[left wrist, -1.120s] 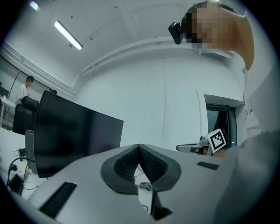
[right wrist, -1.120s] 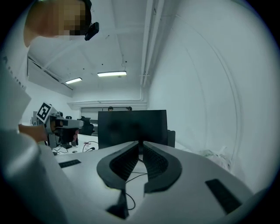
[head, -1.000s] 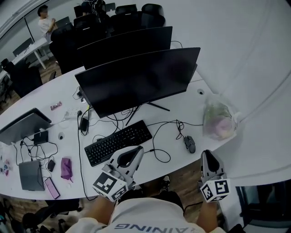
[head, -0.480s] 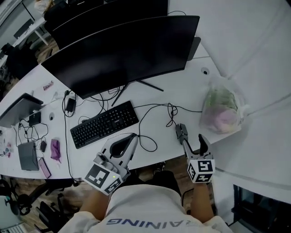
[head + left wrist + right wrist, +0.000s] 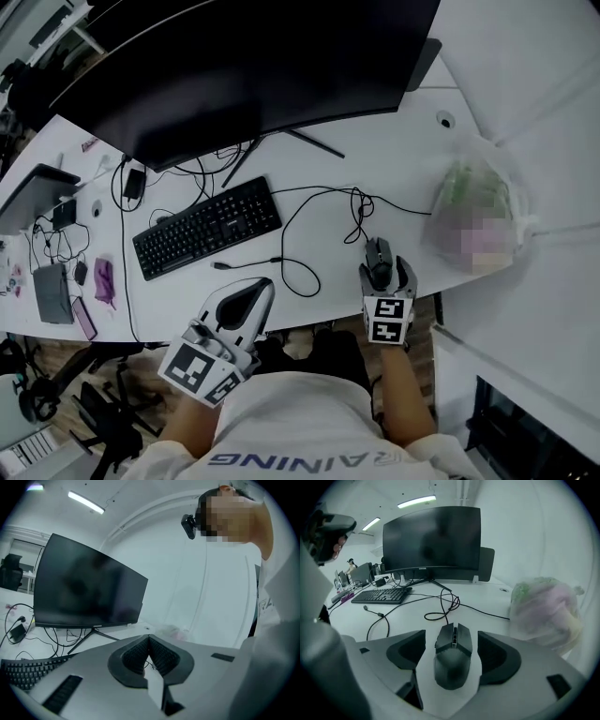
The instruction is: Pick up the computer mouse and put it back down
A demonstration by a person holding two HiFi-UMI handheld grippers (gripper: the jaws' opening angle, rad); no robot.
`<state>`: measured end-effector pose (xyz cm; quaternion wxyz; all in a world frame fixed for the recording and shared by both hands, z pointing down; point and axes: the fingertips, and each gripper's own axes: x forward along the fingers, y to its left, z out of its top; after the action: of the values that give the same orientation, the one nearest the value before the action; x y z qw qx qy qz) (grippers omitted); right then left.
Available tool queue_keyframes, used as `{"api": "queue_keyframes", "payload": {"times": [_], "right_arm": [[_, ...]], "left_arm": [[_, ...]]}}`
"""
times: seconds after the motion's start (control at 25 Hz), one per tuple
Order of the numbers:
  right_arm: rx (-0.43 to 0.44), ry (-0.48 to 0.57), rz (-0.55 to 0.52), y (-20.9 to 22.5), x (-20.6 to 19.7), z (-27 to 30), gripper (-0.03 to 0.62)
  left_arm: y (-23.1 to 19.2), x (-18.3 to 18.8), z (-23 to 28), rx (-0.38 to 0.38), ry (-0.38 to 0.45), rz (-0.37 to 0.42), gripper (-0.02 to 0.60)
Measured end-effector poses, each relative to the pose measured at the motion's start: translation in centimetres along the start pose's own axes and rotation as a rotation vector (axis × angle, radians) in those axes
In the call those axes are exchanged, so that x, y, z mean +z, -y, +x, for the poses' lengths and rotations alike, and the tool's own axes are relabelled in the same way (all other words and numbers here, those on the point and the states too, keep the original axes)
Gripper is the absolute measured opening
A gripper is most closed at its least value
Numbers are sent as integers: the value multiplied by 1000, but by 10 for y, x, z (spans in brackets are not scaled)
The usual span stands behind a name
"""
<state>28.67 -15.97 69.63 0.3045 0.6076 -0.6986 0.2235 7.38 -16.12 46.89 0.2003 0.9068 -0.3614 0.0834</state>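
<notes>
A dark wired computer mouse [image 5: 378,261] lies on the white desk [image 5: 319,178] near its front edge, with its cable curling away toward the monitor. My right gripper [image 5: 384,270] straddles it. Its jaws have just been opening, and in the right gripper view the mouse [image 5: 452,656] sits between the pads [image 5: 410,651] with a gap on each side. My left gripper [image 5: 265,284] hovers at the desk's front edge, left of the mouse and below the keyboard. It is shut with nothing in it, and in the left gripper view [image 5: 149,641] its pads meet.
A black keyboard [image 5: 208,227] lies left of the mouse in front of a large dark monitor [image 5: 244,66]. A filled plastic bag [image 5: 478,216] stands just right of the mouse. Loose cables [image 5: 323,211] cross the desk. A laptop [image 5: 33,187] and small devices sit far left.
My right gripper came down from beyond the desk's front edge onto the mouse, and its jaws went from shut to wide apart around it. My left gripper sank a little.
</notes>
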Motion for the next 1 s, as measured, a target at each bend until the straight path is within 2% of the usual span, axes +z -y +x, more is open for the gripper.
{"api": "queue_keyframes", "payload": {"times": [0.32,0.56,0.64,0.8,1.0], "right_arm": [[-26,-44,36,0,-21,21,337],[-58,-37,58,6,-24,31,334],[-64,-28,49,8,-24,32,311],[-69,-7,41,5,-18,27,307],[-79,73,36,5,6,10,305]], "left_arm": [[-12,-9,2,21,-33,-15,5],[-17,-10,0,19,-38,-31,5],[-18,-9,-1,18,-37,-36,5],[-19,-5,-2,7,-27,-34,5],[-17,3,-8,-5,-5,-11,5]]}}
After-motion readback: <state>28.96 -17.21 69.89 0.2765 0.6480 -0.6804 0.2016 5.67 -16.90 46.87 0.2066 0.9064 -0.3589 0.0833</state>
